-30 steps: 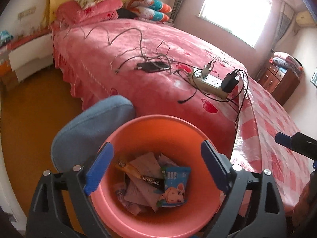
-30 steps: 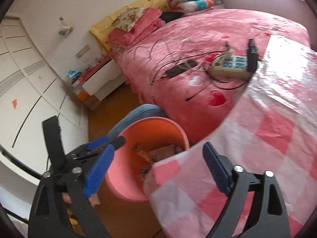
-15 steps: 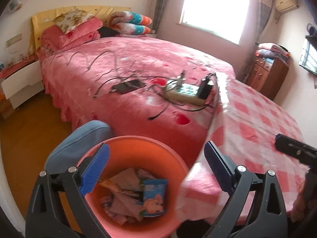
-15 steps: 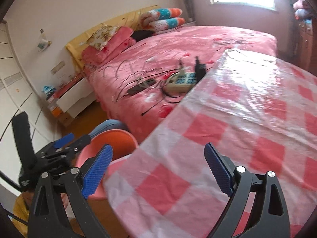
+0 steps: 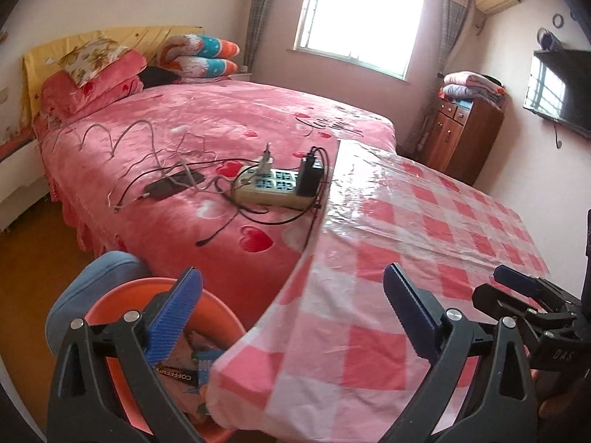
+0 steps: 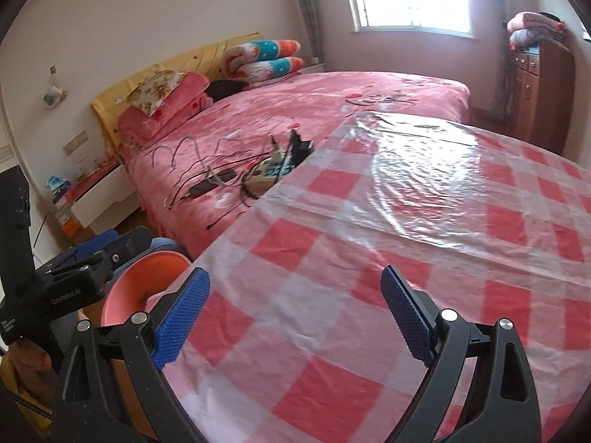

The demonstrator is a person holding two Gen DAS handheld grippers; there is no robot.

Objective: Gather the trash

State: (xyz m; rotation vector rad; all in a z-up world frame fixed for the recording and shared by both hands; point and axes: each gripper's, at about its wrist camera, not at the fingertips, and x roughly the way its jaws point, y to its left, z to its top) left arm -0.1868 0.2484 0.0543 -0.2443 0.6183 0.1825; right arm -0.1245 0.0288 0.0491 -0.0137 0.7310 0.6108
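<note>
I have lifted both grippers, left gripper and right gripper, away from the orange bin; jaws wide, empty. Trash sits binned near-left; checked desk shows none.

round orange plastic trash bin beside red-and-white checked plastic tablecloth | pink heart-print bedspread beyond tablecloth
</note>
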